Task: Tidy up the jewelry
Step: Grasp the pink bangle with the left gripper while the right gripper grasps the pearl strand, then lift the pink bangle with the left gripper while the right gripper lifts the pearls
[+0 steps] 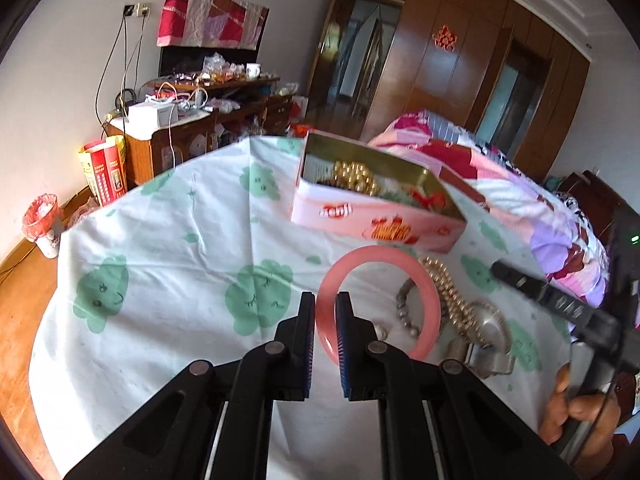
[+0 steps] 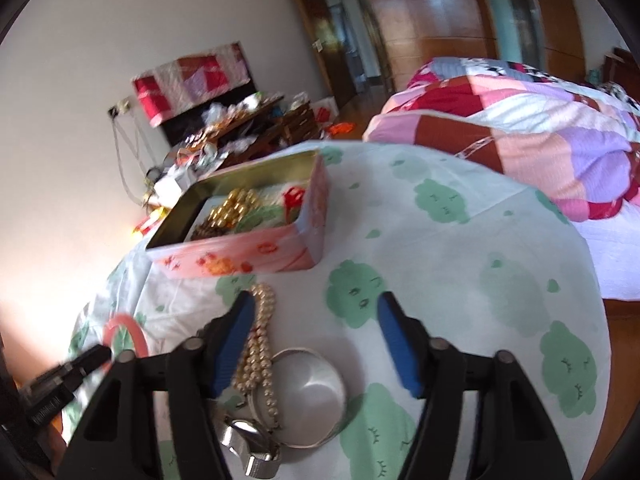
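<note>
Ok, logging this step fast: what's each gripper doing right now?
Left gripper: shut on the pink bangle.
Right gripper: open, holding nothing, over the pearl bracelet.

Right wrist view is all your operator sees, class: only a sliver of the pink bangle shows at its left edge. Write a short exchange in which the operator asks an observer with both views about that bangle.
Operator: Is the pink bangle held or lying loose?
Observer: Held. The left gripper has its jaws shut on the bangle's rim.
Operator: Is anything near it that I miss?
Observer: Yes. A grey bead bracelet lies on the cloth, seen through the bangle's ring.
</note>
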Available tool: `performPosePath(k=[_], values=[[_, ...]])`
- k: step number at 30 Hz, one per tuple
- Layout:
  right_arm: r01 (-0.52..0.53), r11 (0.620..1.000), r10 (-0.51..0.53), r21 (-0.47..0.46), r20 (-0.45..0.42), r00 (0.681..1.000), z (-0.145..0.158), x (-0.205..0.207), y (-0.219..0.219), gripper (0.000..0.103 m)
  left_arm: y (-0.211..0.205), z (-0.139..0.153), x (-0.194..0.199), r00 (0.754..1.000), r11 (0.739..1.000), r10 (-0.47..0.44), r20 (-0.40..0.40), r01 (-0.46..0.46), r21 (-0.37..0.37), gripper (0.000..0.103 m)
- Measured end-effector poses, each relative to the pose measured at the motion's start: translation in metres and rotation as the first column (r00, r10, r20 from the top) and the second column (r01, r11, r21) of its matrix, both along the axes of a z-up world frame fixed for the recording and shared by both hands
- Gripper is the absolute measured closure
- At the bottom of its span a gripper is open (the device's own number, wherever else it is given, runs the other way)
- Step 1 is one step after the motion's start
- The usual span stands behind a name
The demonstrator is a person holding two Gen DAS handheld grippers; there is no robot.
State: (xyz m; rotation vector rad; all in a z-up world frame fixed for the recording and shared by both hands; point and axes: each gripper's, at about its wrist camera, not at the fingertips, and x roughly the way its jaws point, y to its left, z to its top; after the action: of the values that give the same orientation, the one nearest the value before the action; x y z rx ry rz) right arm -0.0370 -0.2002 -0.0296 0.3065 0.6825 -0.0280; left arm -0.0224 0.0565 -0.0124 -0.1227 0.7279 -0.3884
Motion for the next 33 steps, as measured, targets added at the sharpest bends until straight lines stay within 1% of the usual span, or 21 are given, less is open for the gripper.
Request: performPosePath(k=[2, 5, 7, 8, 11, 13, 17, 18, 19, 20, 21, 23, 26, 27, 29, 31, 32, 33], values=[[-0.034, 0.999, 0.034, -0.014, -0.03, 0.999, -0.003, 0.005, 0.006, 0.045, 0.0, 0.003, 0.0, 1.0, 1.0, -0.001, 0.007, 0.001, -0.005, 0.094], [-0.11, 0.993, 0.107, -0.033, -0.084, 0.991, -0.008, 0.016, 0.018, 0.051, 0.001, 0.004, 0.0, 1.0, 1.0, -0.002, 0.009, 0.002, -0.014, 0.094], [-0.165, 0.985, 0.159, -0.039, -0.128, 0.979, -0.014, 0.023, 0.026, 0.053, 0.001, 0.005, 0.001, 1.0, 1.0, -0.002, 0.013, 0.002, -0.013, 0.094], [-0.191, 0.981, 0.182, -0.043, -0.163, 0.97, -0.019, 0.029, 0.031, 0.055, 0.001, 0.005, 0.001, 1.0, 1.0, -0.002, 0.014, 0.002, -0.013, 0.094], [-0.214, 0.973, 0.196, -0.081, -0.189, 0.962, -0.021, 0.032, 0.038, 0.056, 0.003, 0.004, 0.003, 1.0, 1.0, -0.003, 0.007, 0.003, -0.014, 0.094], [-0.229, 0.965, 0.201, -0.127, -0.203, 0.958, -0.022, 0.034, 0.045, 0.056, 0.002, 0.004, 0.004, 1.0, 1.0, -0.002, 0.004, 0.002, -0.011, 0.094], [-0.252, 0.956, 0.214, -0.152, -0.227, 0.95, -0.025, 0.039, 0.051, 0.056, 0.003, 0.004, 0.004, 1.0, 1.0, 0.004, 0.004, -0.004, -0.009, 0.093], [-0.255, 0.953, 0.215, -0.162, -0.23, 0.949, -0.025, 0.039, 0.053, 0.057, 0.005, 0.004, 0.005, 1.0, 1.0, 0.008, 0.004, -0.008, -0.013, 0.093], [-0.258, 0.951, 0.216, -0.169, -0.231, 0.949, -0.025, 0.039, 0.053, 0.06, 0.006, 0.005, 0.005, 1.0, 1.0, 0.012, 0.003, -0.011, -0.017, 0.093], [-0.265, 0.95, 0.224, -0.166, -0.23, 0.947, -0.024, 0.039, 0.053, 0.072, 0.007, 0.005, 0.004, 1.0, 1.0, 0.014, 0.003, -0.014, -0.019, 0.093], [-0.272, 0.949, 0.232, -0.161, -0.228, 0.945, -0.024, 0.039, 0.053, 0.08, 0.009, 0.006, 0.005, 1.0, 1.0, 0.017, 0.003, -0.017, -0.02, 0.093], [-0.273, 0.949, 0.235, -0.155, -0.228, 0.945, -0.024, 0.038, 0.052, 0.082, 0.01, 0.006, 0.005, 1.0, 1.0, 0.022, 0.003, -0.022, -0.023, 0.093], [-0.272, 0.954, 0.24, -0.124, -0.223, 0.945, -0.024, 0.039, 0.05, 0.082, 0.011, 0.005, 0.005, 1.0, 0.999, 0.02, -0.002, -0.021, -0.029, 0.093], [-0.273, 0.957, 0.248, -0.097, -0.215, 0.945, -0.024, 0.039, 0.047, 0.083, 0.01, 0.005, 0.005, 1.0, 0.999, 0.019, -0.002, -0.019, -0.028, 0.093], [-0.274, 0.962, 0.269, -0.001, -0.185, 0.945, -0.024, 0.037, 0.038, 0.086, 0.009, 0.004, 0.006, 1.0, 1.0, 0.018, -0.005, -0.018, -0.026, 0.093], [-0.259, 0.964, 0.264, 0.051, -0.155, 0.952, -0.022, 0.034, 0.03, 0.089, 0.009, 0.004, 0.007, 1.0, 1.0, 0.016, -0.009, -0.016, -0.027, 0.093], [-0.256, 0.965, 0.262, 0.061, -0.143, 0.954, -0.02, 0.032, 0.029, 0.092, 0.009, 0.003, 0.008, 1.0, 1.0, 0.014, -0.011, -0.015, -0.028, 0.093], [-0.256, 0.963, 0.265, 0.08, -0.123, 0.956, -0.017, 0.03, 0.027, 0.092, 0.009, 0.002, 0.008, 1.0, 1.0, 0.014, -0.013, -0.014, -0.028, 0.093]])
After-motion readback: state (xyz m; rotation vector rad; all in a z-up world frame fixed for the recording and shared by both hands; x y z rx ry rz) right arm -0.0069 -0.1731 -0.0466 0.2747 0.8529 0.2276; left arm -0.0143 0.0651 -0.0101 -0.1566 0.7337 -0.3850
